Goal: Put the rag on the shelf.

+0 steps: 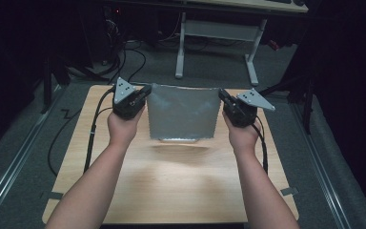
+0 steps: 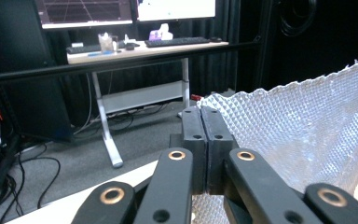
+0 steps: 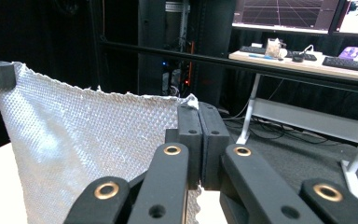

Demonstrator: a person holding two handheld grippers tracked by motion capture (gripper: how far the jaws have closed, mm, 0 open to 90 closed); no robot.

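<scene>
Both corners are caught: my left claw point(image 1: 144, 92) and right claw point(image 1: 223, 95) pinch the silver sheet point(image 1: 183, 113), hanging mid-frame above the desk point(image 1: 171, 191), placing left to do.

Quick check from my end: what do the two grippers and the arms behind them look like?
Both are black. The left gripper and right gripper each carry a grey three-cornered plate with small holes and trail a black cable. Close up, their linkage arms show brass-coloured pivot rings. The forearms are bare, with no sleeves or gloves.

Bare tabletop point(image 1: 171, 186) below hanging sheet point(image 1: 183, 114)
</scene>
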